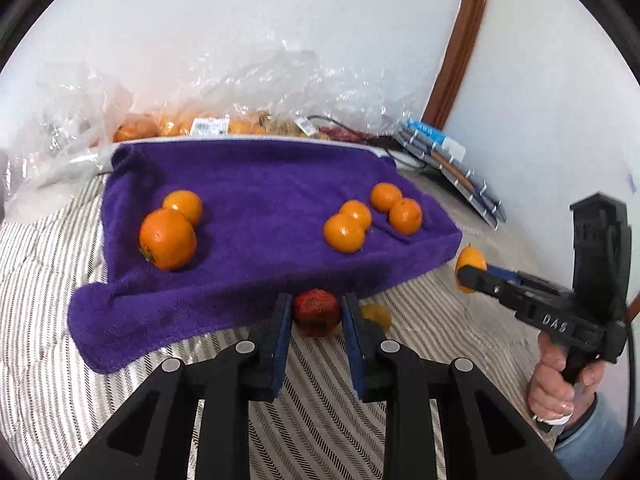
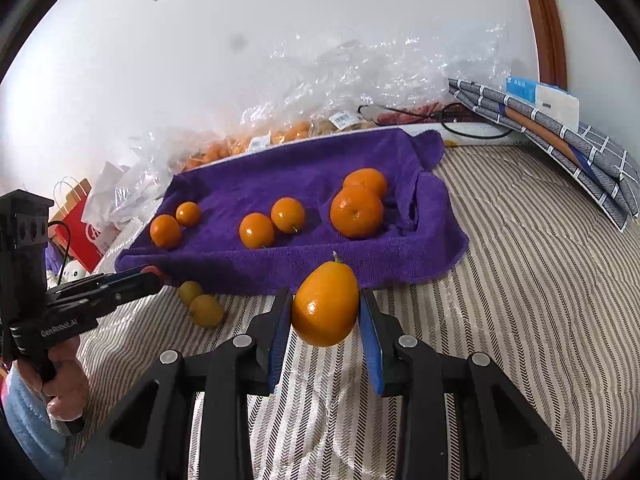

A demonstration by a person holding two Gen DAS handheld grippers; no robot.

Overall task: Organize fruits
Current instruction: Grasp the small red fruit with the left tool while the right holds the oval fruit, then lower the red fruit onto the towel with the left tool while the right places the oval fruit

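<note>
My left gripper [image 1: 316, 307] is shut on a small dark red fruit [image 1: 316, 314], held just in front of the near edge of the purple towel [image 1: 260, 200]. On the towel lie a large orange [image 1: 167, 238] with a smaller one behind it at the left, and several small oranges [image 1: 344, 234] at the right. My right gripper [image 2: 325, 300] is shut on an oval orange fruit [image 2: 325, 304], held over the striped cover in front of the towel [image 2: 280, 172]. Two yellow fruits [image 2: 206, 310] lie on the cover beside the towel's edge. The left gripper [image 2: 154, 276] shows at the left of the right wrist view.
Clear plastic bags of fruit [image 1: 208, 124] lie against the white wall behind the towel. A folded grey checked cloth [image 2: 560, 140] leans at the right, with a black cable [image 2: 472, 132] near it. A red paper bag [image 2: 80, 224] stands at the far left. The striped cover [image 2: 520, 280] lies under everything.
</note>
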